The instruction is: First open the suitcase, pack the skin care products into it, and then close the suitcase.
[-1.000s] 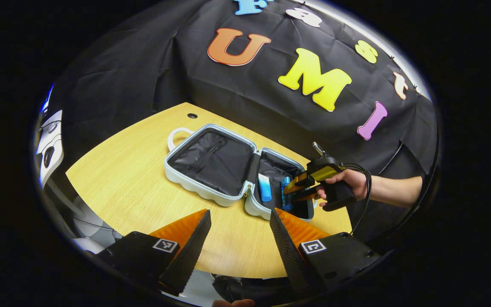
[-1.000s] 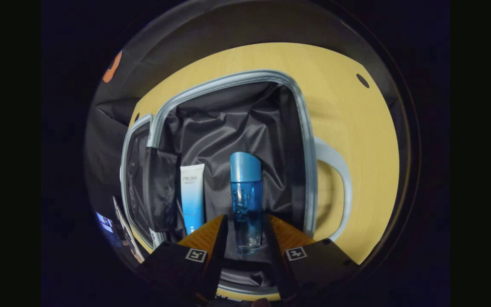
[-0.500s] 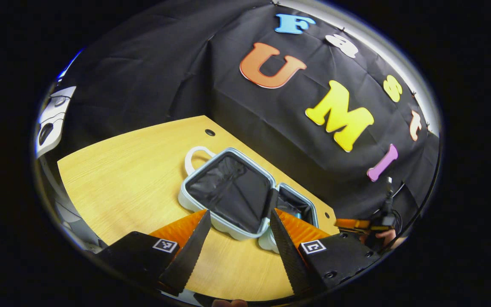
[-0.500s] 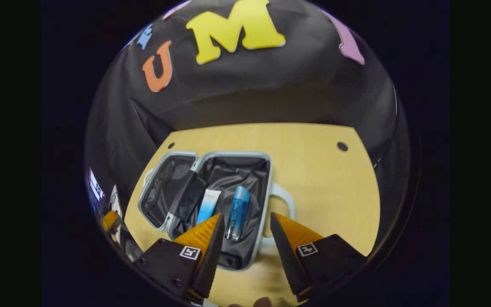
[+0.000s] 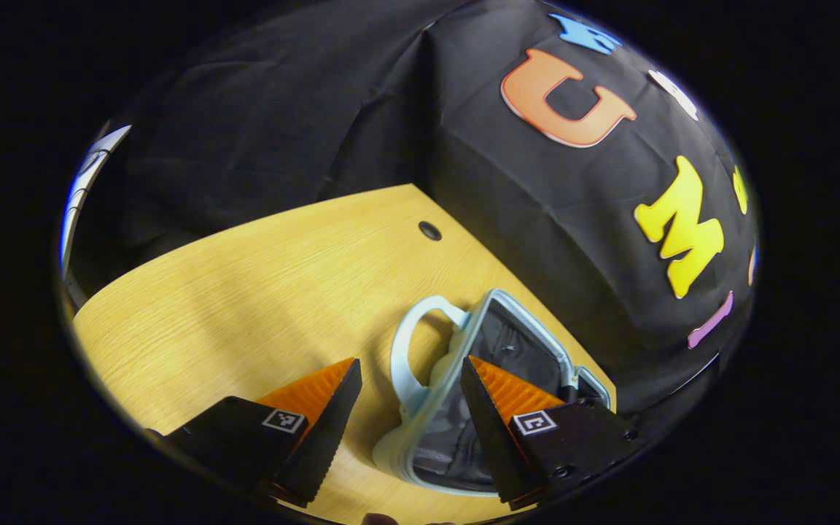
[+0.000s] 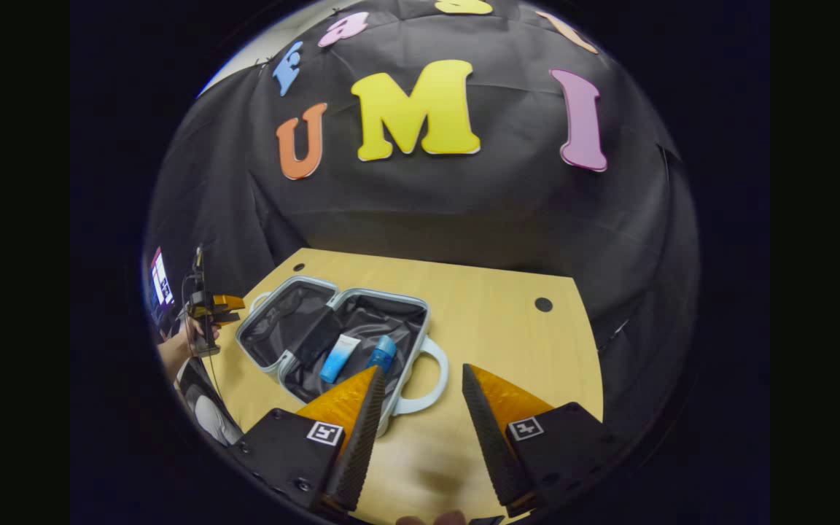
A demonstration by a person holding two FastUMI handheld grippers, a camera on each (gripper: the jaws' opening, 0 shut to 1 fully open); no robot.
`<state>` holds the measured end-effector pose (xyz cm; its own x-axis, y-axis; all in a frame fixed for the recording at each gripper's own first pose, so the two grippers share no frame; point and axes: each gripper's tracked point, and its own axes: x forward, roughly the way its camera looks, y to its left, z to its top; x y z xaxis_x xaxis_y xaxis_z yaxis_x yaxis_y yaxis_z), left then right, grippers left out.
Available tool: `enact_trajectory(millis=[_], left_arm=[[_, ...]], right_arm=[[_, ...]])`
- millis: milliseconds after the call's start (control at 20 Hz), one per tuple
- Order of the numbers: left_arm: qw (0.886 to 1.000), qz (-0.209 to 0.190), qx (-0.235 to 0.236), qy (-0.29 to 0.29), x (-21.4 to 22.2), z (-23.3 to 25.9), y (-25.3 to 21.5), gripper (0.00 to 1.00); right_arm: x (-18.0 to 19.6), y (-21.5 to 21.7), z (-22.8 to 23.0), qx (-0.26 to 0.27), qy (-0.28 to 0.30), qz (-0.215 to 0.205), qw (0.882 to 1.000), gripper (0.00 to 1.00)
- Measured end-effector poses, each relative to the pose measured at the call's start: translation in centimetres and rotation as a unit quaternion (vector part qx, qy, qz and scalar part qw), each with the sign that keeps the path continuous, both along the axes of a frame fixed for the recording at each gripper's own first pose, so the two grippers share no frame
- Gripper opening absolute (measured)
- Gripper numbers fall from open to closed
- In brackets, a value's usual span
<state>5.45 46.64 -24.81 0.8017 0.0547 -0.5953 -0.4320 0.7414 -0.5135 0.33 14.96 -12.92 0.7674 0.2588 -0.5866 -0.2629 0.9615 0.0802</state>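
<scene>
The pale blue suitcase (image 6: pixel 362 293) lies open on the wooden table (image 6: pixel 507 328). In its right half rest a white-and-blue tube (image 6: pixel 340 359) and a blue bottle (image 6: pixel 382 353). My right gripper (image 6: pixel 421 370) is open and empty, held back above that half's handle (image 6: pixel 431 386). In the left gripper view the suitcase (image 5: pixel 391 448) is very close, and the handle (image 5: pixel 407 350) of its empty half sits just beyond my open left gripper (image 5: pixel 409 363). The right gripper view also shows the left gripper (image 6: pixel 234 308), held by a hand (image 6: pixel 188 337) at the suitcase's far left side.
The table (image 5: pixel 245 292) has small round holes (image 6: pixel 543 304) near its back corners. Black cloth walls close in behind and beside it. Bare wood lies to the right of the suitcase. A lit screen (image 6: pixel 160 281) stands beyond the table's left edge.
My right gripper has let go of the blue bottle, leaving it in the suitcase, and drawn back and up. My left gripper has swung in close to the empty half's handle.
</scene>
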Motion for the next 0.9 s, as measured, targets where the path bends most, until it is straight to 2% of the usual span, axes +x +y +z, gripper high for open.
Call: enact_trajectory(millis=[100, 200, 250, 300, 350, 450, 500, 550, 700, 900], left_arm=[[1.0, -0.009, -0.006, 0.021, 1.4, -1.5, 0.2, 0.87], [0.999, -0.015, 0.011, 0.047, 2.4, -2.8, 1.0, 0.85], [0.998, -0.011, 0.021, 0.065, 2.8, -3.5, 1.7, 0.68], [0.997, -0.007, 0.025, 0.077, 3.1, -3.8, 2.2, 0.73], [0.997, -0.007, 0.017, 0.08, 3.6, -3.7, 2.3, 0.5], [0.995, -0.033, 0.026, 0.088, 4.1, -3.8, 1.6, 0.38], [0.994, -0.04, 0.039, 0.094, 4.0, -3.6, 1.7, 0.31], [0.994, -0.043, 0.041, 0.096, 4.6, -3.5, 1.6, 0.18], [0.994, -0.041, 0.041, 0.095, 4.6, -1.8, 1.6, 0.12], [0.99, -0.042, 0.111, 0.074, 4.3, 3.8, 0.9, 0.05]], right_arm=[[0.8, -2.8, -0.3, 0.008, 0.013, -0.043, 0.999, 0.6], [0.8, -5.2, 0.0, 0.016, 0.017, -0.079, 0.997, 0.64], [0.8, -6.2, 0.2, 0.012, 0.014, -0.09, 0.996, 0.64], [0.7, -6.8, 0.4, 0.008, 0.01, -0.096, 0.995, 0.64], [0.5, -7.2, 0.6, 0.005, 0.007, -0.1, 0.995, 0.64], [0.0, -7.6, 0.9, 0.007, 0.003, -0.105, 0.994, 0.65], [-0.1, -7.6, 0.8, 0.008, 0.002, -0.105, 0.994, 0.6], [-0.2, -7.5, 0.7, 0.009, 0.002, -0.103, 0.995, 0.64], [-0.7, -7.4, 1.2, 0.013, -0.01, -0.096, 0.995, 0.64], [-0.6, -8.9, 3.4, 0.011, -0.058, -0.106, 0.993, 0.64]])
